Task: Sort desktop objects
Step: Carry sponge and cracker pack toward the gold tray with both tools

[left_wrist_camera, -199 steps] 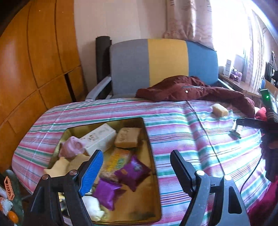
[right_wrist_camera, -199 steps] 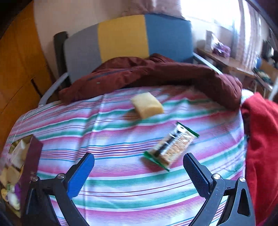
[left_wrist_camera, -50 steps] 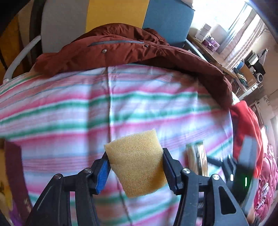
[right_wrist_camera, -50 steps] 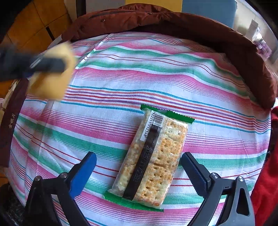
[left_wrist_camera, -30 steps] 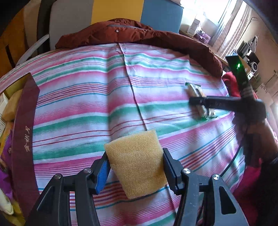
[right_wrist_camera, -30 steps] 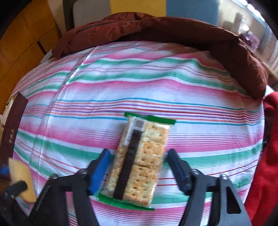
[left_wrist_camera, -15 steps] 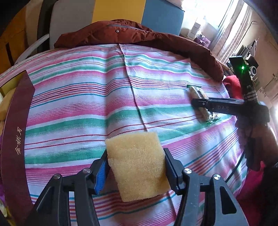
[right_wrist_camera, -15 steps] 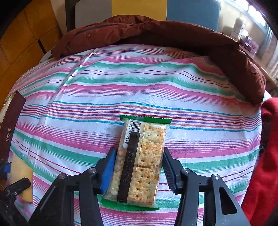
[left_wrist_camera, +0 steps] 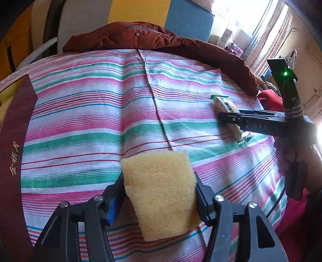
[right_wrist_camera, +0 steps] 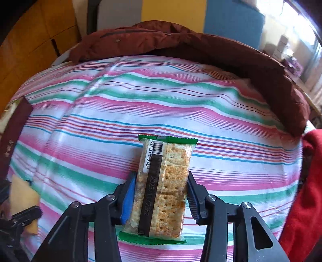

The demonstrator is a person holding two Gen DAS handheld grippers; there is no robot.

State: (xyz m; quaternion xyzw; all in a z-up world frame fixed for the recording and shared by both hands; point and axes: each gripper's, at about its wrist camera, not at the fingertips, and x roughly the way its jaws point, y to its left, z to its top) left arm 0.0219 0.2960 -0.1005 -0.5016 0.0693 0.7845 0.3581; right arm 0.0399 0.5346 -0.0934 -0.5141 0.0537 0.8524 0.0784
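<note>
Cracker packet (right_wrist_camera: 164, 187) lies flat on the striped cloth (right_wrist_camera: 140, 104) of my desk, its long axis running straight ahead between my right jaws (right_wrist_camera: 160, 198), which are closing on its long sides, pads about touching the wrapper. My left jaws (left_wrist_camera: 159, 193) are clamped on a yellow sponge (left_wrist_camera: 161, 193), held above the cloth nearer the maroon-rimmed box (left_wrist_camera: 14, 145). A brown jacket (right_wrist_camera: 201, 52) drapes the far edge before a grey, yellow and blue chair (left_wrist_camera: 136, 14).

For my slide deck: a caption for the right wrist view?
Right gripper closing on a cracker packet lying on the striped tablecloth.
</note>
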